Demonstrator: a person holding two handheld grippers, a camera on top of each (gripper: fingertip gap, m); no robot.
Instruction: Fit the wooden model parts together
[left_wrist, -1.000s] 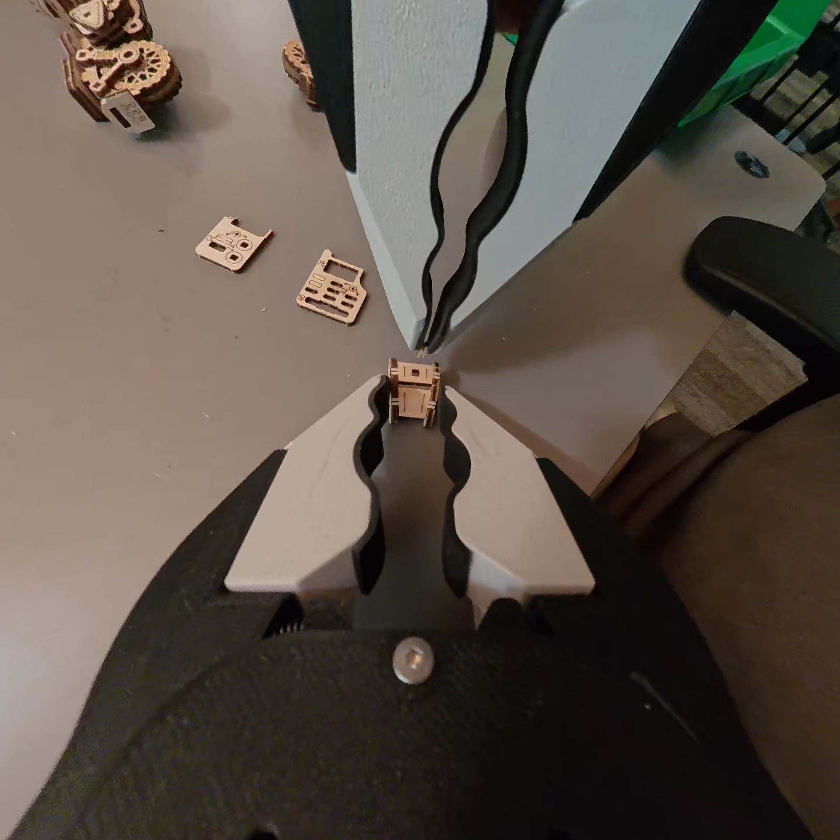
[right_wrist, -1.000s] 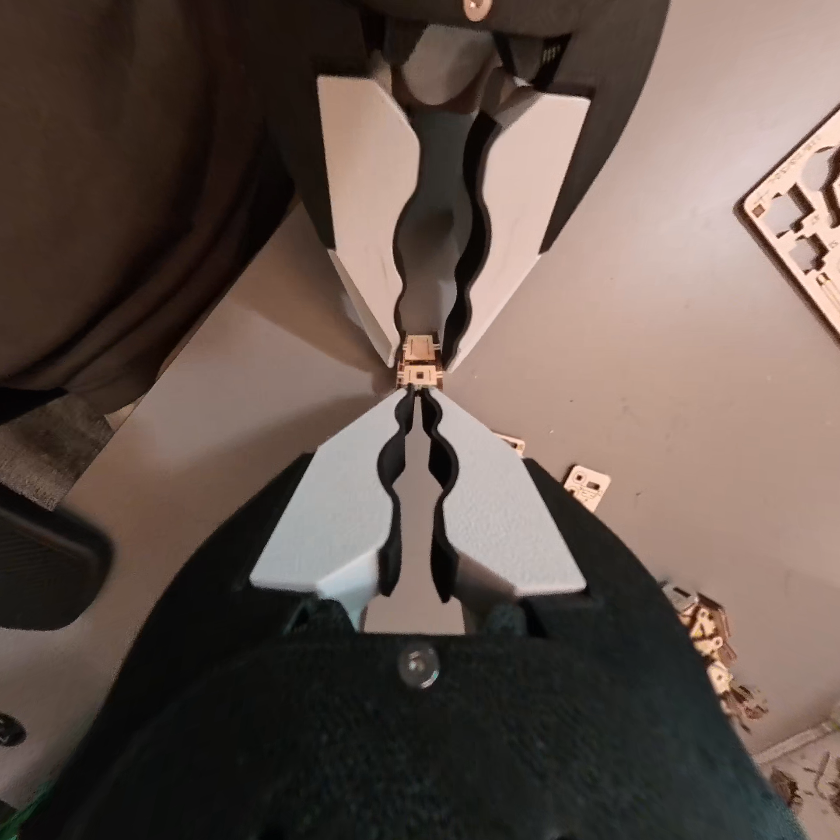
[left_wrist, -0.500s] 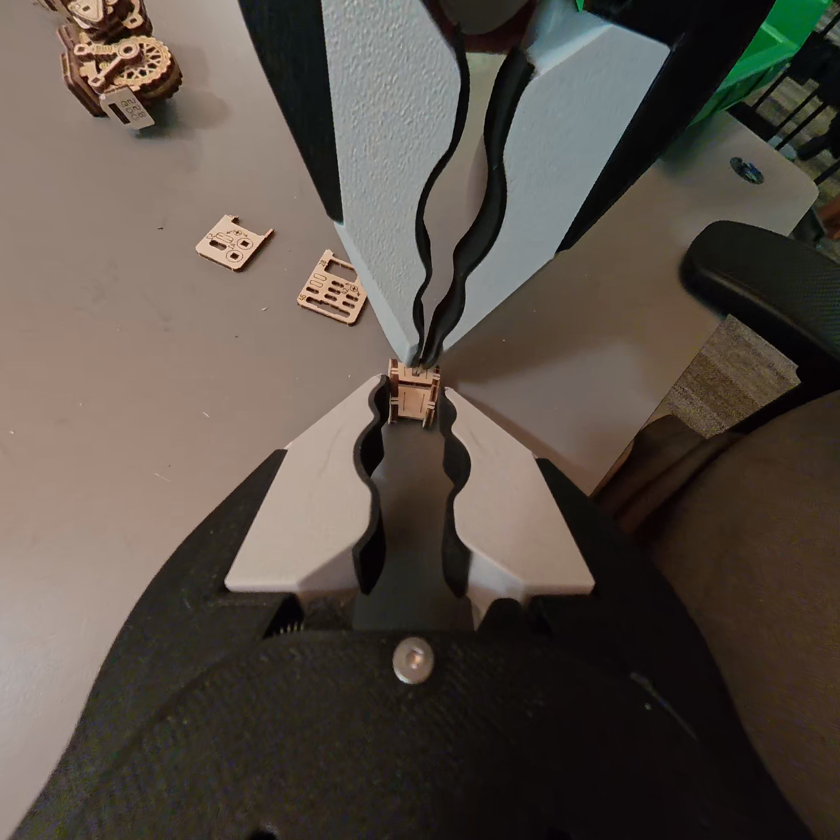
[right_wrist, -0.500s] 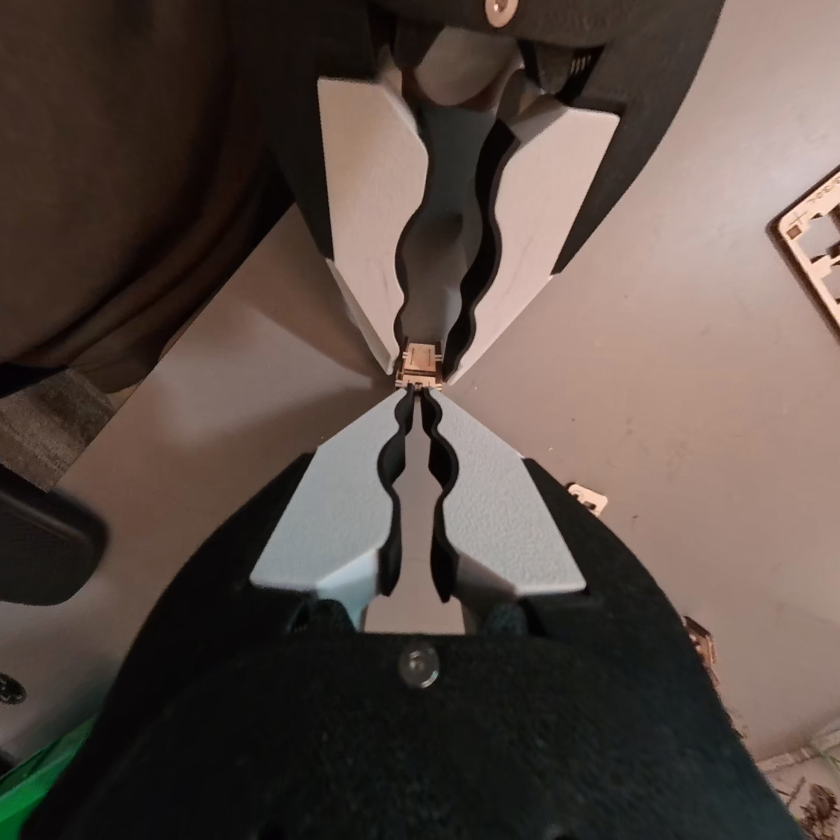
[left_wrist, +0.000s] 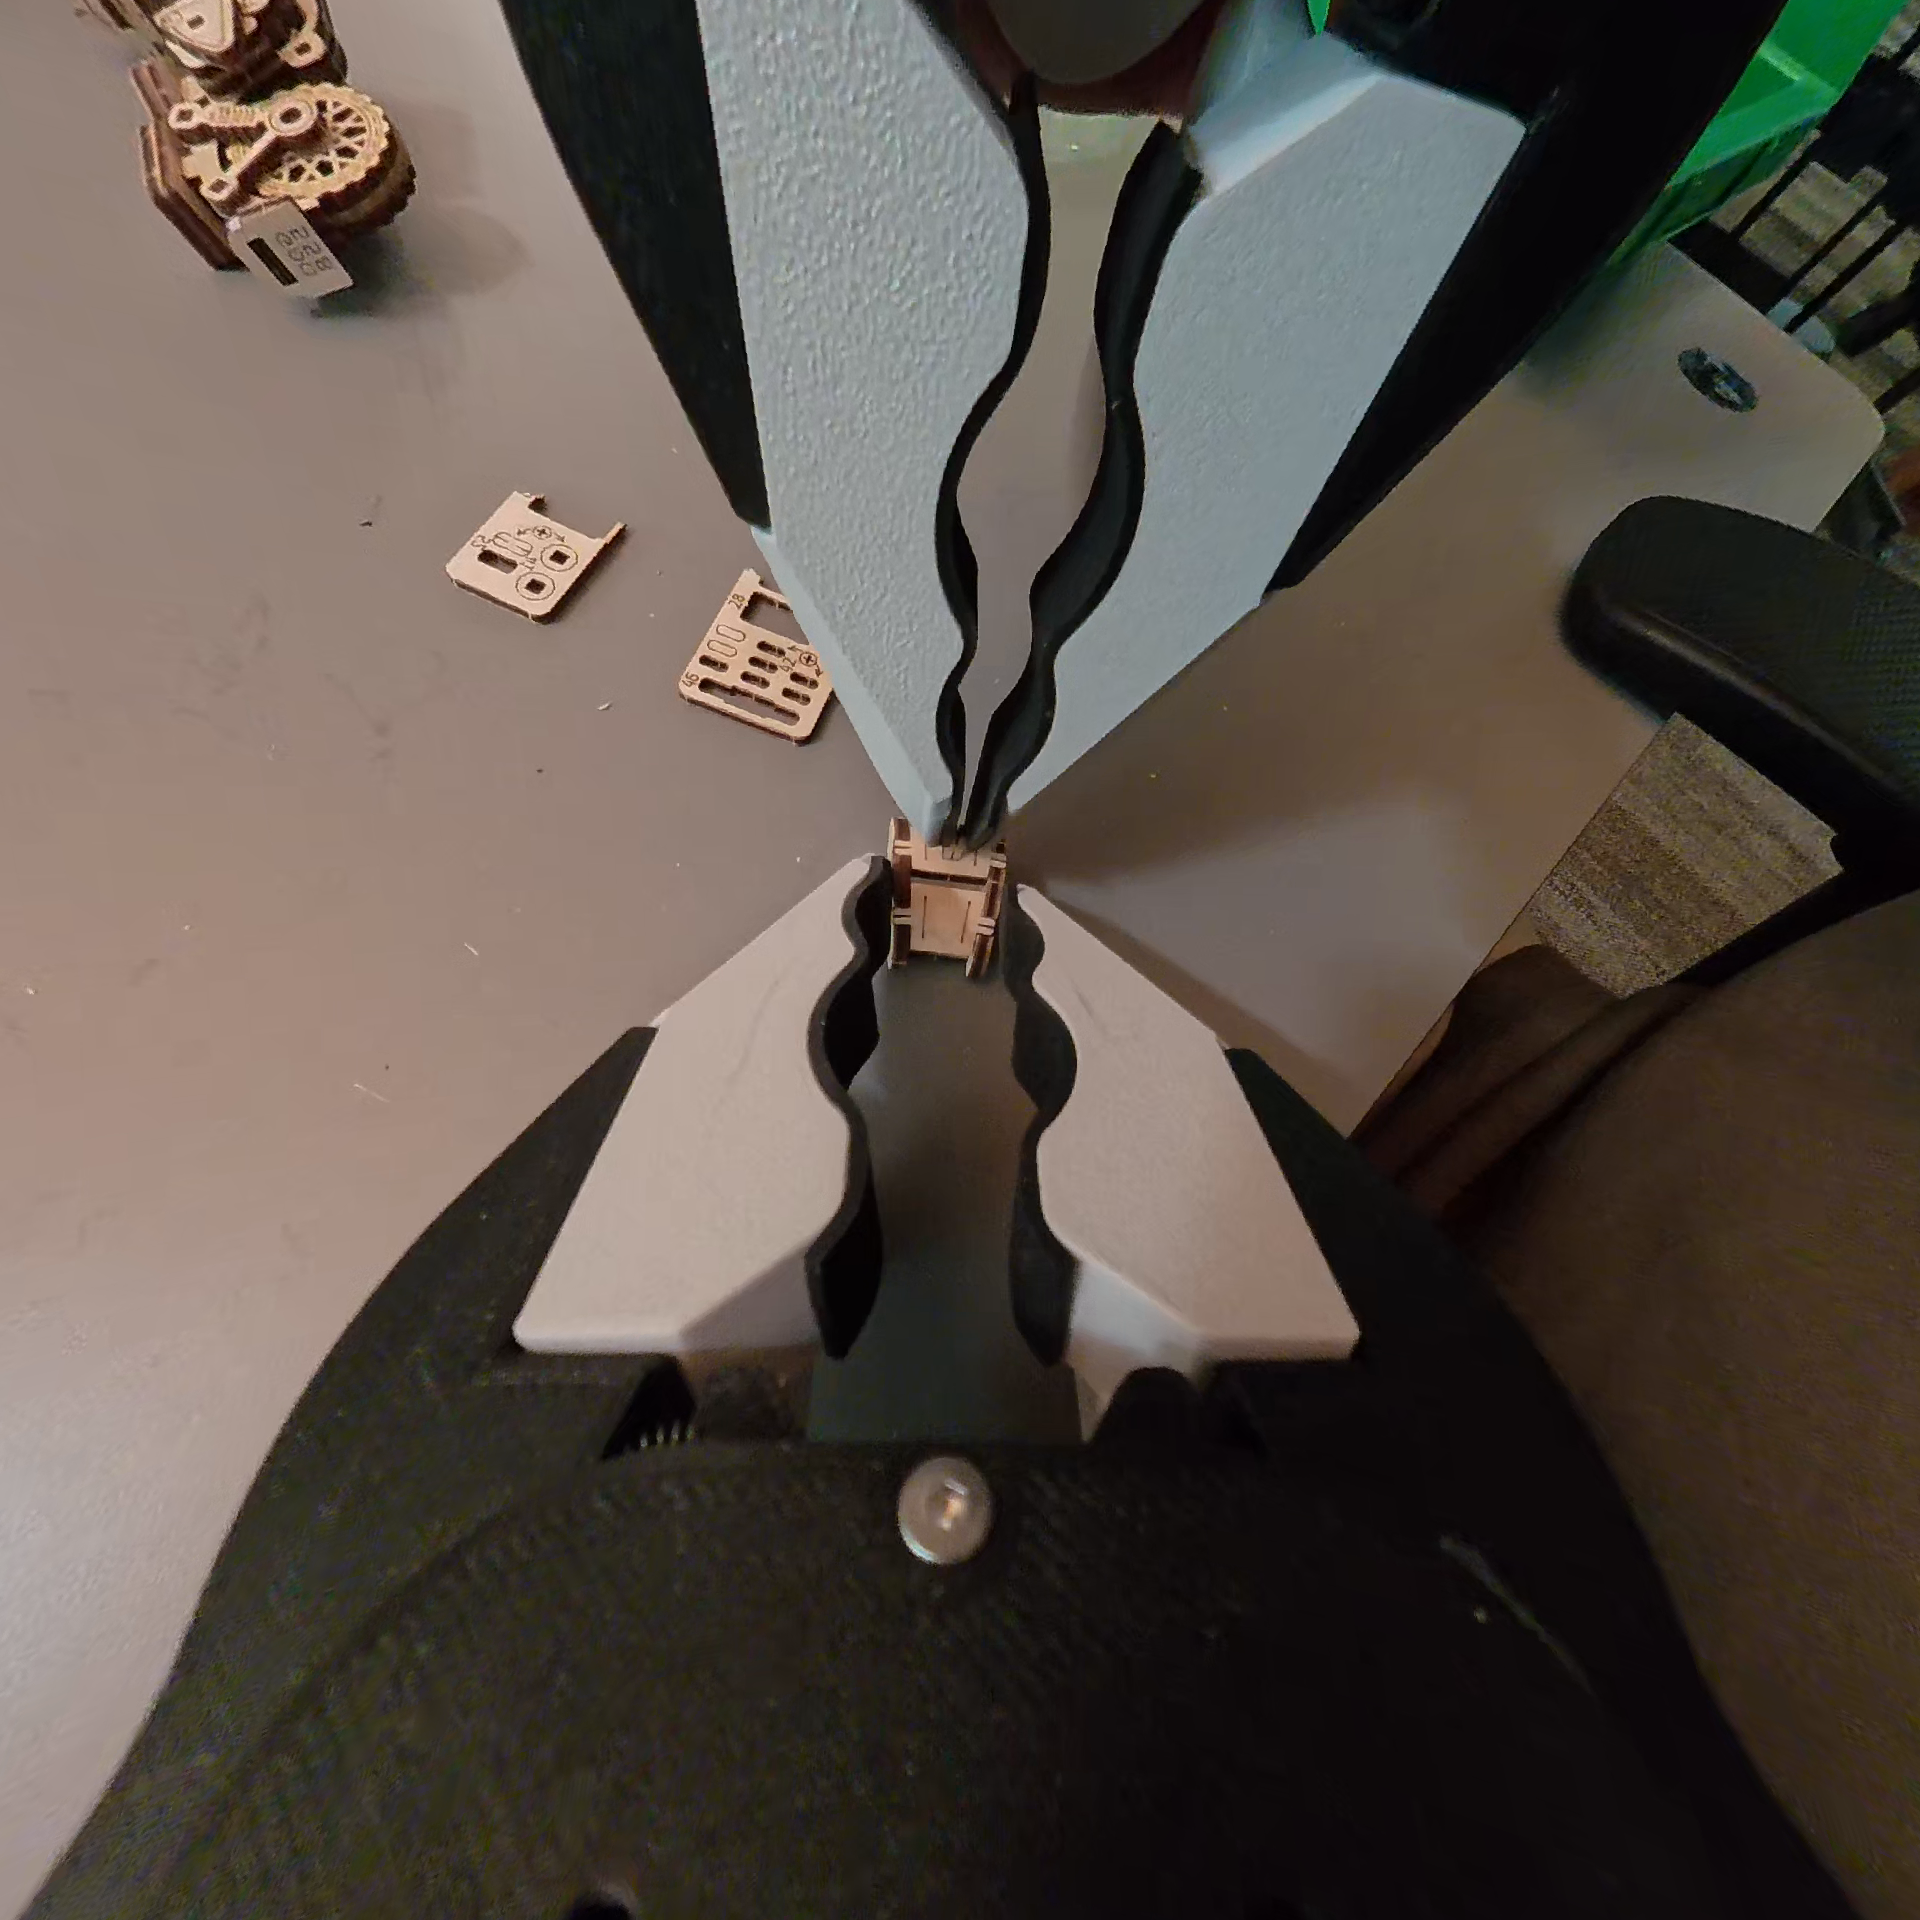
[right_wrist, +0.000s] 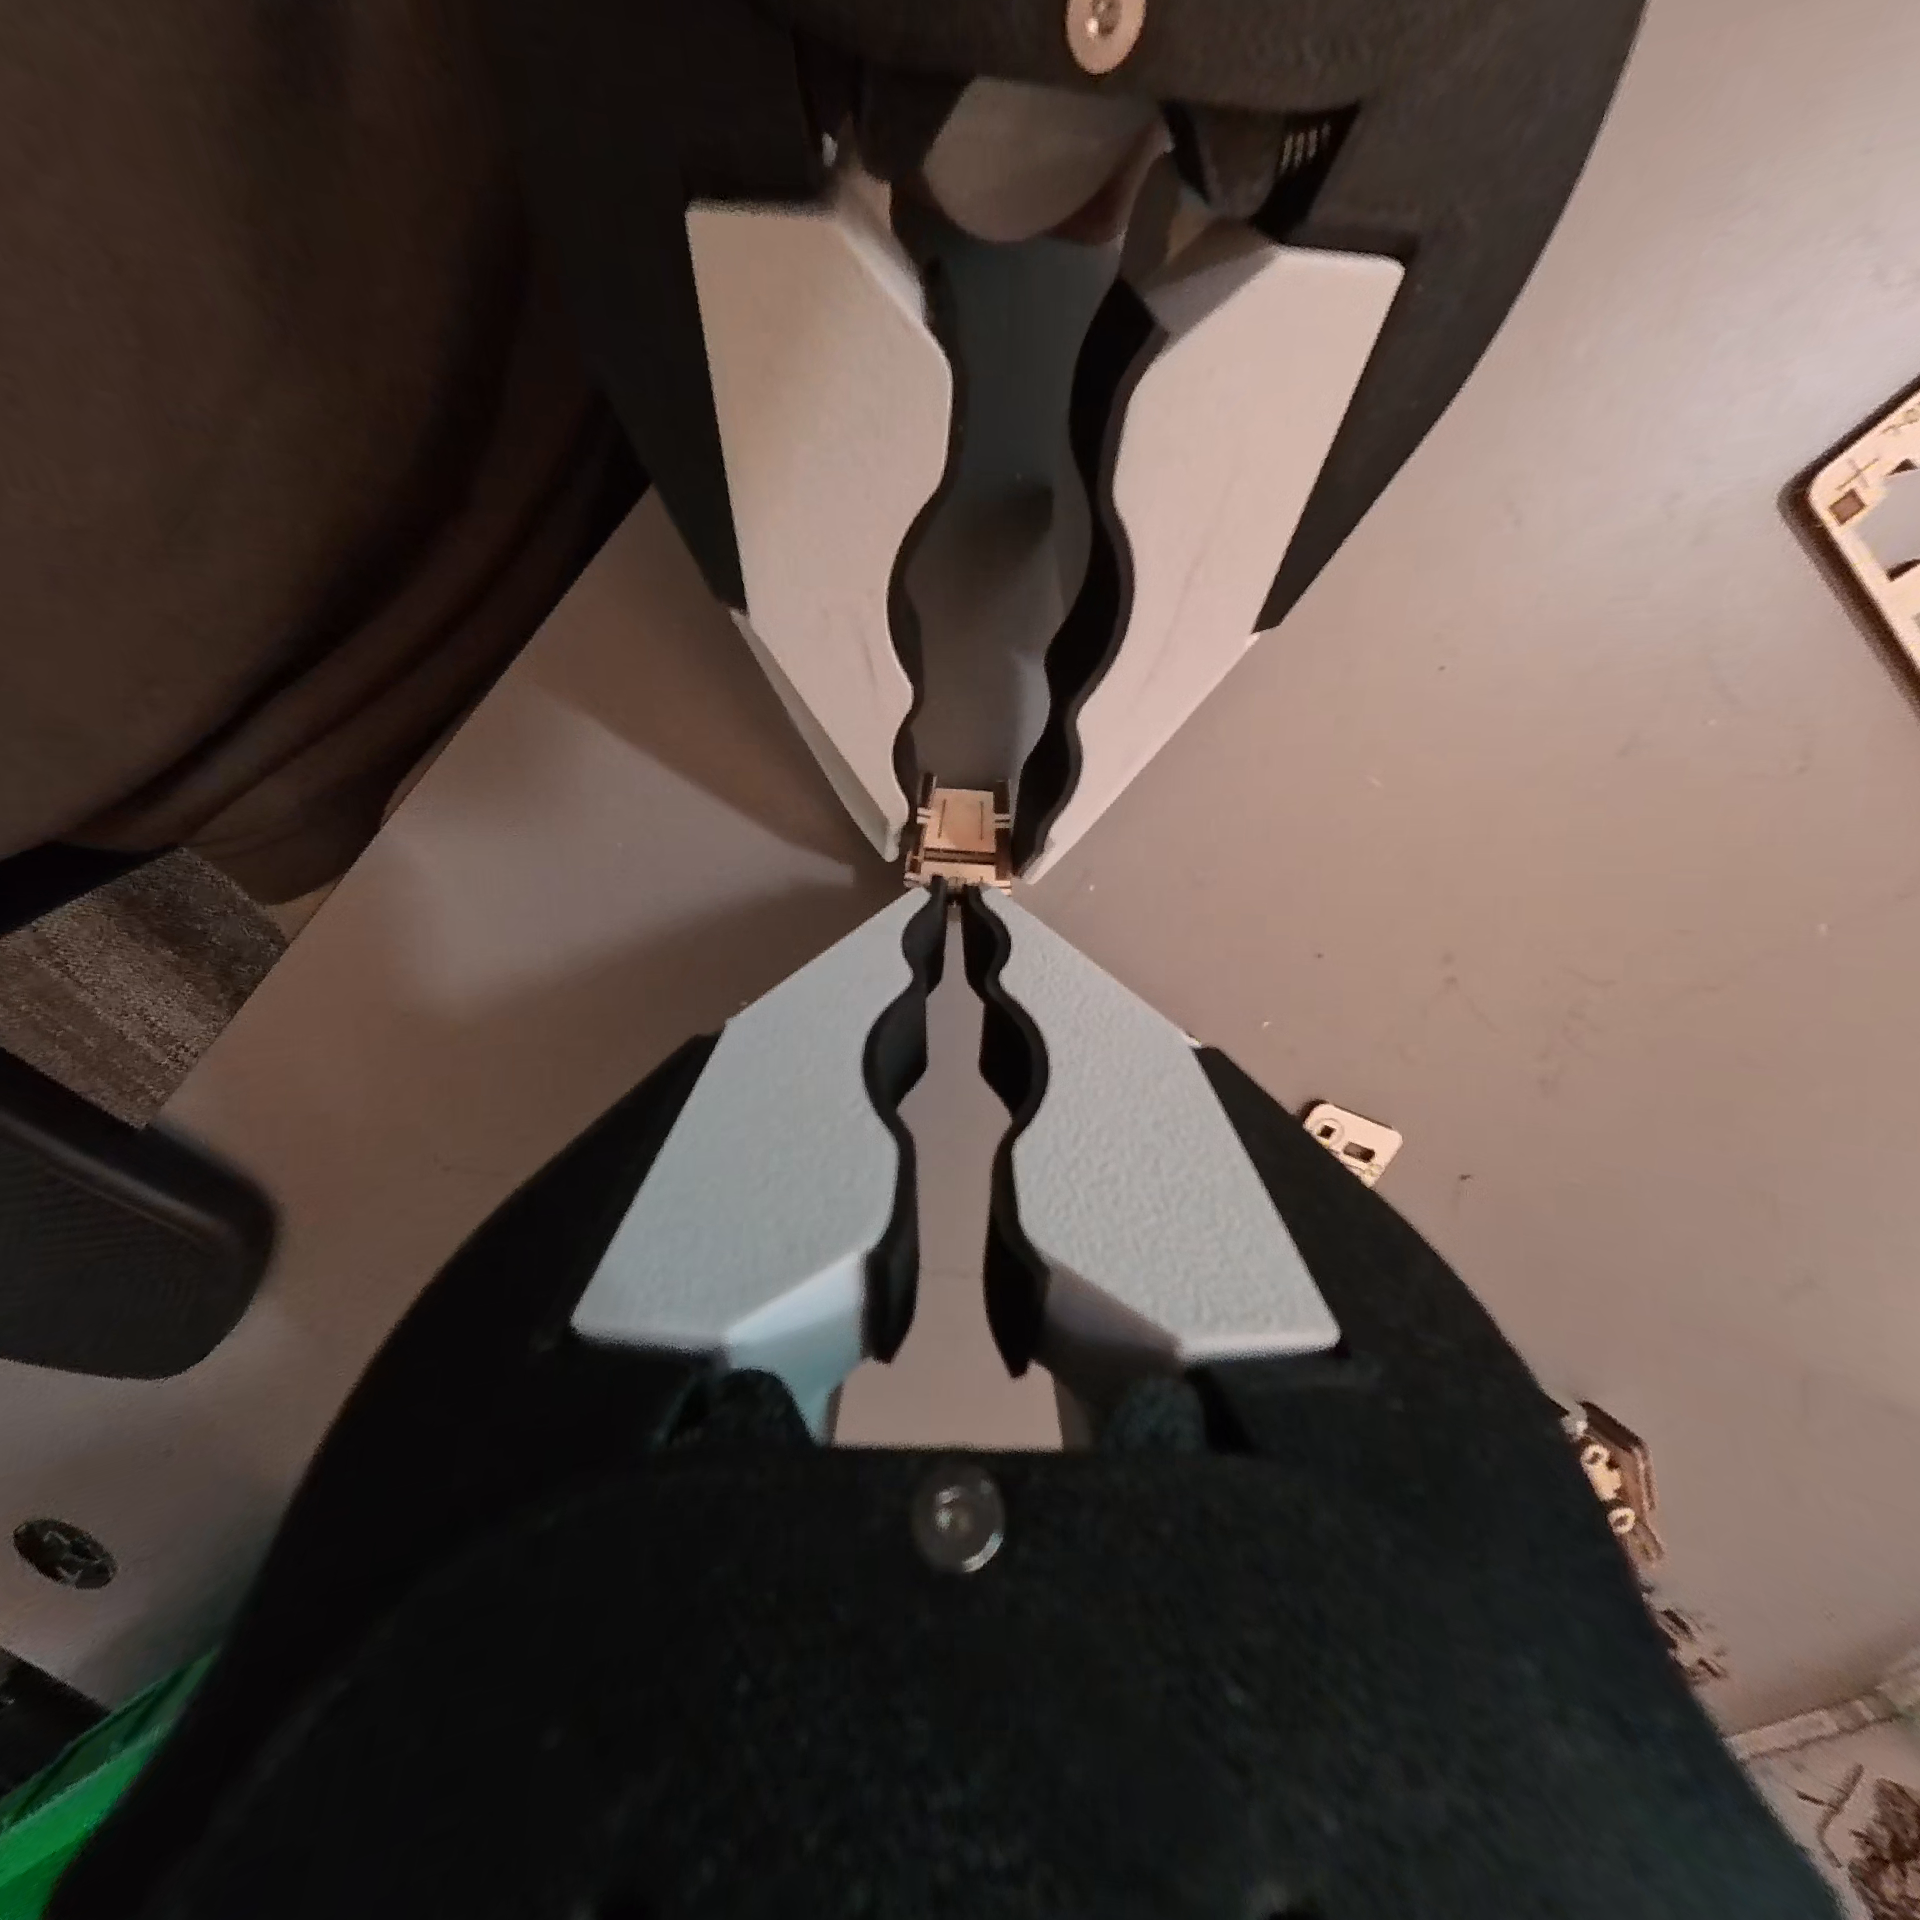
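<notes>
My left gripper (left_wrist: 943, 914) is shut on a small wooden box-shaped block (left_wrist: 940, 914) and holds it above the grey table (left_wrist: 312, 883). My right gripper (left_wrist: 971, 826) comes from the opposite side. Its tips are pinched almost together and press on the block's far face. A thin wooden part seems to sit between them, mostly hidden. In the right wrist view the right gripper (right_wrist: 958, 894) meets the same block (right_wrist: 961, 831), which is clamped between the left gripper's fingers (right_wrist: 831, 623).
Two flat wooden pieces (left_wrist: 535, 561) (left_wrist: 758, 675) lie on the table. An assembled gear model (left_wrist: 275, 156) stands far left. A chair armrest (left_wrist: 1745, 644) and a green bin (left_wrist: 1787, 125) are right. A cut-out wooden sheet (right_wrist: 1870, 540) and loose pieces (right_wrist: 1351, 1138) lie nearby. Both grippers' tips are close together, under 4 cm apart. The assembled gear model (left_wrist: 275, 156) is about 20 cm from both grippers' fingertips.
My right gripper has moved in from just off the block until its tips touch the block's face. My left gripper and the block have held still.
</notes>
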